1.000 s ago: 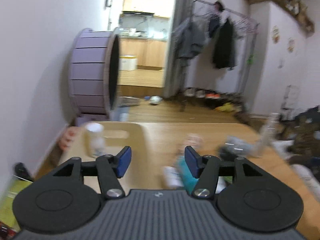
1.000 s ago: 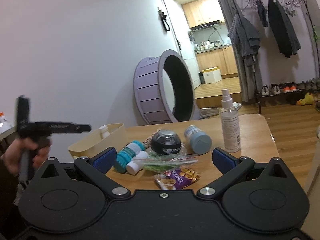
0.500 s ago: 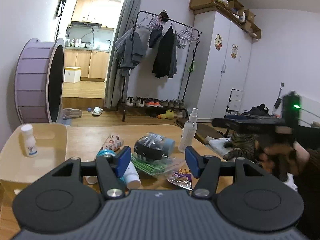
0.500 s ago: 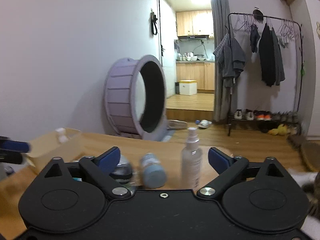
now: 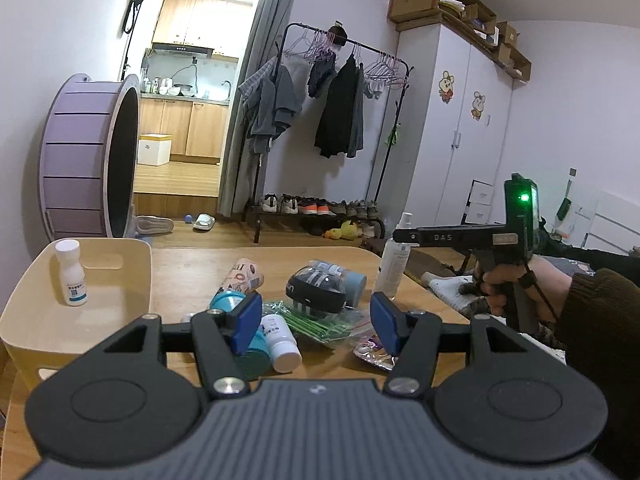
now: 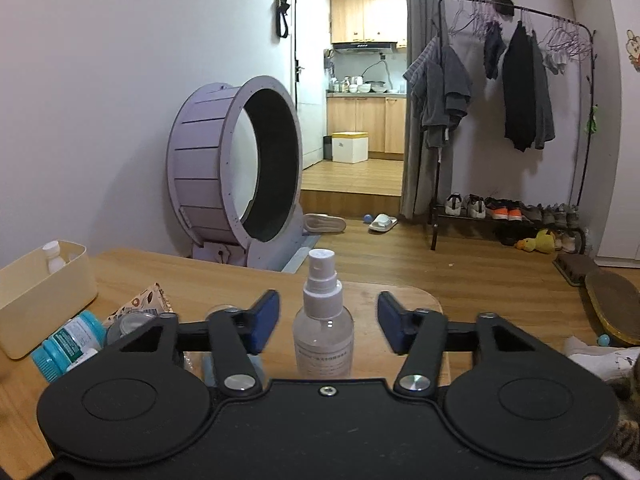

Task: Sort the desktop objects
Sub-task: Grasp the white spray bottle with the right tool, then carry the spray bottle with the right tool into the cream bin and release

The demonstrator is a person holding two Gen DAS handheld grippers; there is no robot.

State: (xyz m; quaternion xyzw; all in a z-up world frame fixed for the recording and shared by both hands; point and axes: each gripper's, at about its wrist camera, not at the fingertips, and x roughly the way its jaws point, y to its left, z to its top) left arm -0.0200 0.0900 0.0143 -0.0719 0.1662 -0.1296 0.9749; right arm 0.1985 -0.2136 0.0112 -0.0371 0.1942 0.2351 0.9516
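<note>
1. Right gripper [image 6: 327, 325]: the blue pads stand either side of the spray bottle [image 6: 323, 320] with a visible gap on each side; no contact. The jaws have just been closing, with the bottle between them.
2. Spray bottle: upright, clear body, white pump head, at lower centre of the right wrist view, on the wooden table [image 6: 200, 280] near its far rounded edge.
3. Left gripper [image 5: 316, 322]: jaws partly spread, nothing gripped. It hovers above the clutter at lower centre of the left wrist view.
4. Cream bin [image 5: 132, 276]: at left of the left wrist view, on the table. A small white bottle [image 5: 72, 278] stands upright inside it.
5. Clutter between bin and spray bottle: a teal-capped jar [image 5: 226, 302] lying on its side, partly hidden by the left pad; a white tube [image 5: 280, 340] just beside it; a bag of green sticks [image 5: 320, 322]; a black round device [image 5: 316, 288] resting on that bag; a grey-blue cylinder [image 5: 354, 286] behind the device; a patterned packet [image 5: 242, 274]; a foil snack pouch [image 5: 372, 352] at the near edge.
6. Right side of the left wrist view: a hand [image 5: 516, 284] in a dark sleeve holds the right gripper's handle, its tip level with the spray bottle.
7. Background: a purple wheel [image 6: 236, 172] on the floor beyond the table; a clothes rack [image 6: 512, 92] at upper right.
</note>
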